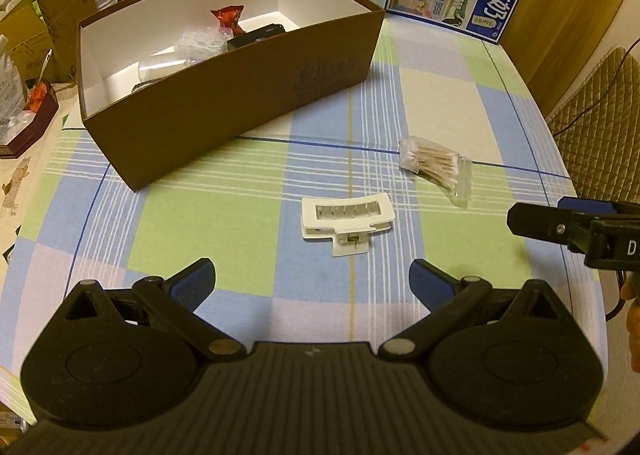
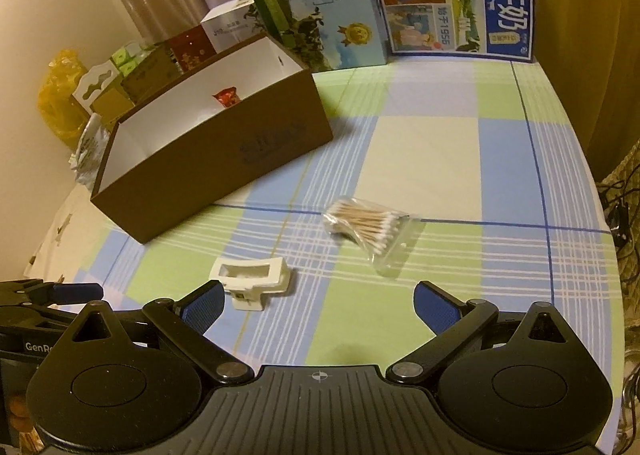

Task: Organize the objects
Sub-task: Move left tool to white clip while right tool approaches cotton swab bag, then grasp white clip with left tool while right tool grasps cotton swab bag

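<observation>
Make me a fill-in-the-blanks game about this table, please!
1. The hair clip lying on the tablecloth is ____ in colour.
2. The bag of cotton swabs lies ____ the brown box, not in it.
3. The red snack packet sits ____ the box.
4. The left gripper and the right gripper are both ____ and hold nothing.

Missing words: white; outside; inside; open
</observation>
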Demonstrator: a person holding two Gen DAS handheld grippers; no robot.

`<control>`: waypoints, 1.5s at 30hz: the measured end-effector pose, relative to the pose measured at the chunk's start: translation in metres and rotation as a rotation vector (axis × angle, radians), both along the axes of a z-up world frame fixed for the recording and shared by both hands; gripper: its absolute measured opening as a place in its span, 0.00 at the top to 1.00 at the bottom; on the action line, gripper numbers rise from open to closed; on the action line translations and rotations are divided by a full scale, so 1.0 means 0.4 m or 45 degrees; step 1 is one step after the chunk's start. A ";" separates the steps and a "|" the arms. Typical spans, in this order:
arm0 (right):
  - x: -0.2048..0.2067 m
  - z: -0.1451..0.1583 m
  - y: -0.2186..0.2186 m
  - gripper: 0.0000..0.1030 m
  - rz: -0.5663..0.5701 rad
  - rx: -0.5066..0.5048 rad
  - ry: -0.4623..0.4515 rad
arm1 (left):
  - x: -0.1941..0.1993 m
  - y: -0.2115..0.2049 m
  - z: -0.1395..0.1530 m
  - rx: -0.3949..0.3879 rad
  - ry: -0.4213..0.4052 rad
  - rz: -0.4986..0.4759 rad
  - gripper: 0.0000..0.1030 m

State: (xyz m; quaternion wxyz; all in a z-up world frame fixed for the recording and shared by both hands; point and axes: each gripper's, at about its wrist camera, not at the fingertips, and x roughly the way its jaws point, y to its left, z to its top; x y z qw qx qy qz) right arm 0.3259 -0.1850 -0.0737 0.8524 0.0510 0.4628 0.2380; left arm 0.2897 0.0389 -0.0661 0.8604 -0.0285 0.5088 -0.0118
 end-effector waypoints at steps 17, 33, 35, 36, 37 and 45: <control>0.038 -0.045 -0.016 0.04 -0.058 -0.025 0.055 | 0.051 -0.016 -0.069 -0.055 0.097 -0.022 0.01; 0.108 -0.107 -0.035 0.04 -0.168 -0.070 0.122 | 0.158 -0.059 -0.172 -0.109 0.134 -0.038 0.02; 0.115 -0.114 -0.041 0.04 -0.182 -0.073 0.134 | 0.176 -0.064 -0.185 -0.119 0.136 -0.023 0.02; 0.117 -0.117 -0.042 0.04 -0.188 -0.075 0.138 | 0.185 -0.066 -0.189 -0.113 0.135 -0.016 0.02; 0.121 -0.121 -0.045 0.04 -0.193 -0.076 0.142 | 0.194 -0.069 -0.194 -0.107 0.134 -0.010 0.02; 0.147 -0.145 -0.046 0.04 -0.224 -0.079 0.167 | 0.248 -0.092 -0.233 -0.054 0.165 -0.002 0.12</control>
